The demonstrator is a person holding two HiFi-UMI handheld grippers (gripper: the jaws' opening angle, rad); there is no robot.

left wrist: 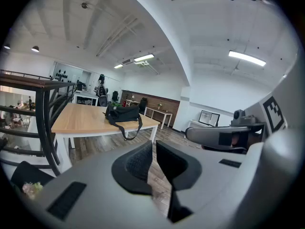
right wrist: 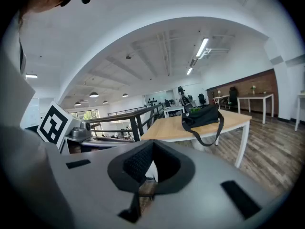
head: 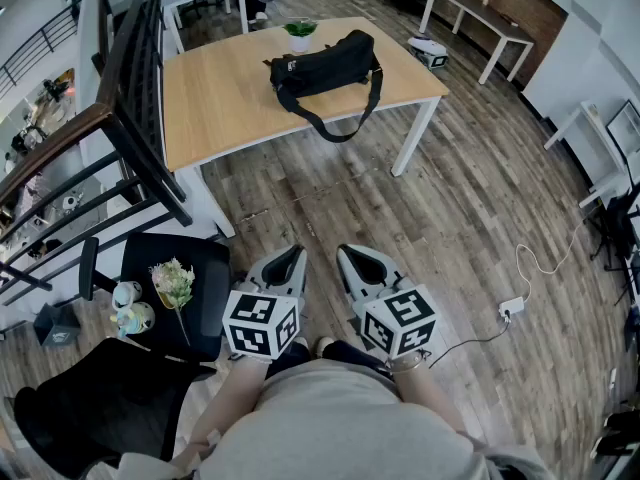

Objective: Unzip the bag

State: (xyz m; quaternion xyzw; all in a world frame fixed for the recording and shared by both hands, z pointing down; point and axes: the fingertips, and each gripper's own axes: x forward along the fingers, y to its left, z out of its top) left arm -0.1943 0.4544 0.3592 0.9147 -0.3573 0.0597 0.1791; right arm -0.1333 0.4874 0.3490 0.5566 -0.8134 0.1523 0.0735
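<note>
A black bag (head: 325, 66) lies zipped on the light wooden table (head: 220, 103), its strap hanging over the near edge. It shows small and distant in the left gripper view (left wrist: 123, 113) and the right gripper view (right wrist: 202, 116). My left gripper (head: 288, 258) and right gripper (head: 353, 258) are held side by side close to my body above the wood floor, well short of the table. In its own view the left gripper (left wrist: 153, 146) has its jaws almost together with nothing between them. The right gripper (right wrist: 151, 146) is shut and empty.
A small potted plant (head: 300, 34) stands behind the bag. A dark metal railing (head: 130, 118) runs along the left. A black chair (head: 180, 303) with flowers on it is at my left. A cable and power strip (head: 512, 306) lie on the floor to the right.
</note>
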